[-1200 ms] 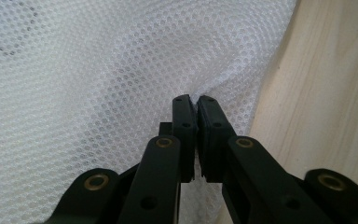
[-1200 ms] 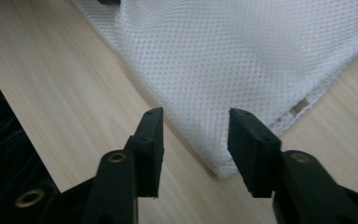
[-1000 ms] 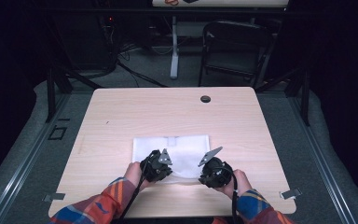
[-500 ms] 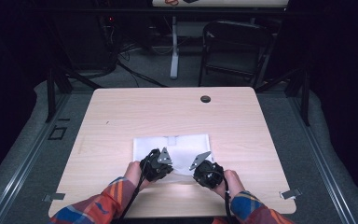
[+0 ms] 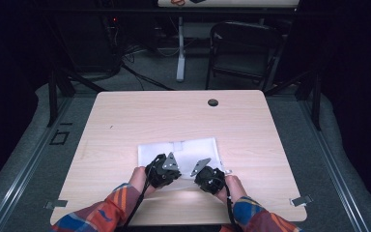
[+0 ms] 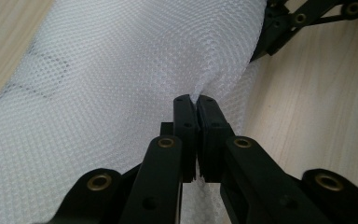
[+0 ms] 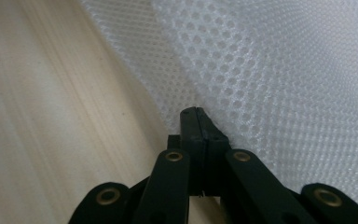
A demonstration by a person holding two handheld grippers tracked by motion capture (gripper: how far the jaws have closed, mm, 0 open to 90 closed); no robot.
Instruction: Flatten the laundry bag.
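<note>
Dark room, light wooden table with a round cable hole near its far edge; a black chair and cables on the floor behind. A white mesh bag lies flat on the near half of the table, close to the person's edge. Left gripper sits on the bag's near edge, left of centre; right gripper just beside it, to the right. In the left gripper view the jaws are pressed together with a pinch of the mesh bunched between the tips. In the right gripper view the jaws are closed on the edge of the mesh, table wood showing to the left. Plaid sleeves enter from the bottom.
</note>
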